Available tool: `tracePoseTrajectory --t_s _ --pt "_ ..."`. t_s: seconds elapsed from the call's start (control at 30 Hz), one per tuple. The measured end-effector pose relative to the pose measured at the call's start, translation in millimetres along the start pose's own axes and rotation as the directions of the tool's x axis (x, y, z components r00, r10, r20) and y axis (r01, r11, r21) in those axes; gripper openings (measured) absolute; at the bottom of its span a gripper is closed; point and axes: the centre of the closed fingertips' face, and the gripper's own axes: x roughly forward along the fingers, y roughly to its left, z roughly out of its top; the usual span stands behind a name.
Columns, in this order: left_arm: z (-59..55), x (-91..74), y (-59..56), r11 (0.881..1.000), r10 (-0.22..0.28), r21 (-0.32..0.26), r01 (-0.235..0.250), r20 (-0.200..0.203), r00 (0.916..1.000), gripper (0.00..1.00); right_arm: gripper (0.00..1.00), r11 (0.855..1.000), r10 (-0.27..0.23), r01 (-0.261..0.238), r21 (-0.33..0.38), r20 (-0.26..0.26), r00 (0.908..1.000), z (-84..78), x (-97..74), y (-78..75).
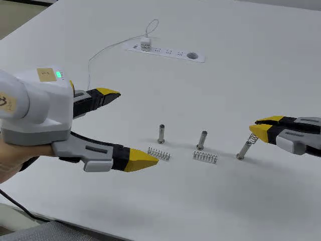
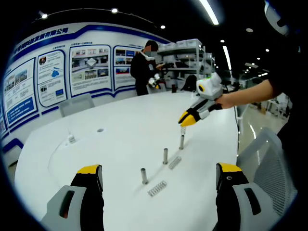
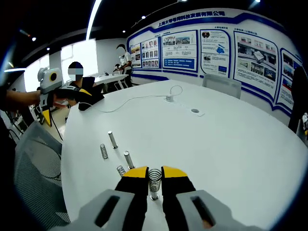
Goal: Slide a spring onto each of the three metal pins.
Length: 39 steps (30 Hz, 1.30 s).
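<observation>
A broad white desk [image 1: 235, 80] stands in a bright hall lined with blue-and-white display boards. At the right edge of the head view the right claw [image 1: 258, 131] pinches the held spring [image 1: 253, 138] between its yellow tips. The coil sits at the top of the right pin [image 1: 243, 152], which leans toward that claw with its foot on the desk. In the right gripper view the same coil shows upright between the two closed tips, with the pin's lower end beneath it.

The middle pin [image 1: 202, 140] and the left pin [image 1: 161, 133] stand upright and bare at the centre of the frame. Each has a loose coil lying flat just in front of it: the middle spring [image 1: 205, 157] and the left spring [image 1: 159, 153].

The left claw [image 1: 125, 125] fills the left of the head view, spread wide and holding nothing, gripped by a hand [image 1: 12, 160] at the lower left. Its lower tip lies close beside the left spring, though the left gripper view shows clear desk between them.

At the top centre lies a white power strip [image 1: 165, 51] with a charger [image 1: 146, 44] plugged in and a thin cable [image 1: 108, 47] looping away
</observation>
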Motion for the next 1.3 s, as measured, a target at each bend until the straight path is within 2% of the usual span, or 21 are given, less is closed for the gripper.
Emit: tracePoseTrajectory --t_s 0.27,0.97,1.3 --pt "1.9 -3.3 1.5 1.0 0.011 -0.015 -0.011 0.01 0.9999 1.0 0.1 1.0 0.005 -0.005 -0.002 -0.02 0.9998 -8.5 6.6 1.3" --pt "-1.4 -2.0 -0.6 1.0 0.011 -0.025 -0.011 -0.005 0.9999 1.0 0.11 1.0 0.018 -0.017 0.016 -0.084 0.9963 -35.1 25.6 2.9" --pt "-4.3 -1.9 -1.0 1.0 0.008 -0.026 -0.009 -0.017 0.9998 1.0 0.11 1.0 0.014 -0.015 -0.003 -0.106 0.9943 -43.4 29.2 5.5"
